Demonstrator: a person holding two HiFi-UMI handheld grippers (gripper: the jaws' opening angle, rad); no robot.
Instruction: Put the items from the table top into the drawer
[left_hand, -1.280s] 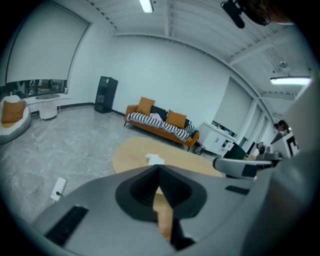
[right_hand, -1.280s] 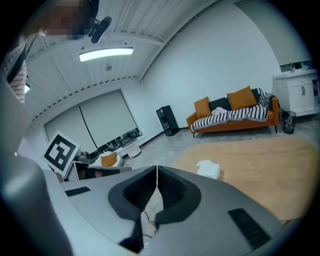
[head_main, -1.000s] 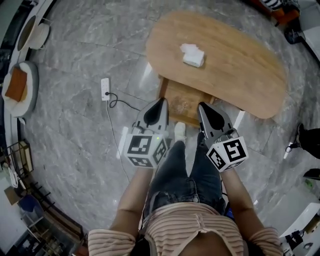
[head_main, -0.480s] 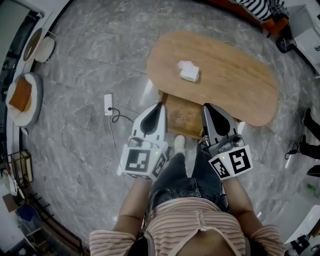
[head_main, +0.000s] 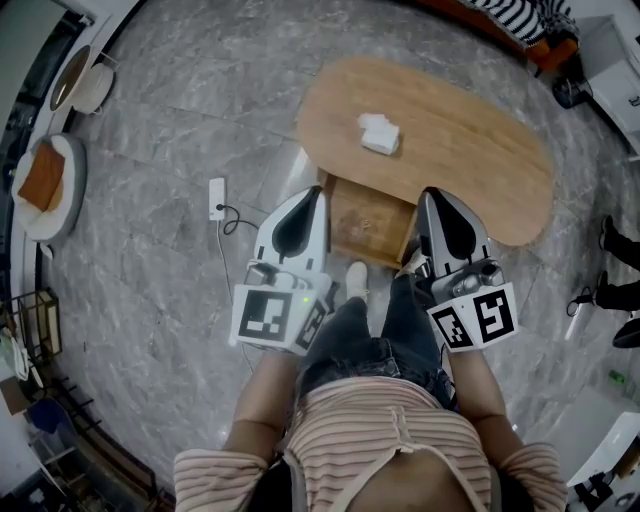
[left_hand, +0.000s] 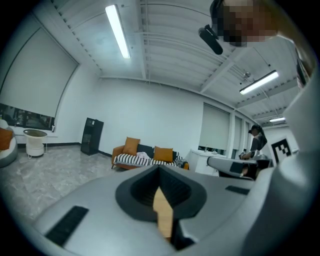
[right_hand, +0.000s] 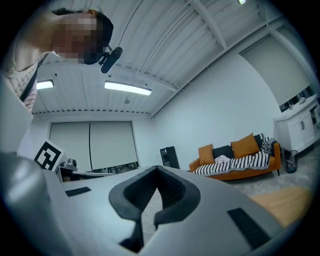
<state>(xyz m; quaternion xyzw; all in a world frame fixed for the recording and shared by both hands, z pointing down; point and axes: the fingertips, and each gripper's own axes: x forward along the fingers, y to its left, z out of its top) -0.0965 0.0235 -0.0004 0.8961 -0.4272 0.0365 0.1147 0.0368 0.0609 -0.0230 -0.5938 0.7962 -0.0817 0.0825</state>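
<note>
A white folded item (head_main: 379, 133) lies on the oval wooden table (head_main: 470, 160), left of its middle. Below the table's near edge a wooden drawer (head_main: 368, 222) stands pulled out. In the head view my left gripper (head_main: 318, 192) hangs in the air over the drawer's left edge, and my right gripper (head_main: 430, 194) over its right edge. Both are shut with nothing between the jaws. The left gripper view shows its jaws (left_hand: 160, 169) closed, pointing level across the room. My right gripper (right_hand: 159, 170) is the same in the right gripper view. Neither view shows the white item.
A white power strip (head_main: 217, 199) with a cable lies on the grey marble floor to the left. A round seat with an orange cushion (head_main: 45, 180) stands at the far left. My legs and a white shoe (head_main: 357, 280) are before the drawer. An orange sofa (left_hand: 145, 156) stands far off.
Both grippers have risen toward the head camera and tipped up to level, still side by side and shut. The white item and the drawer have not moved.
</note>
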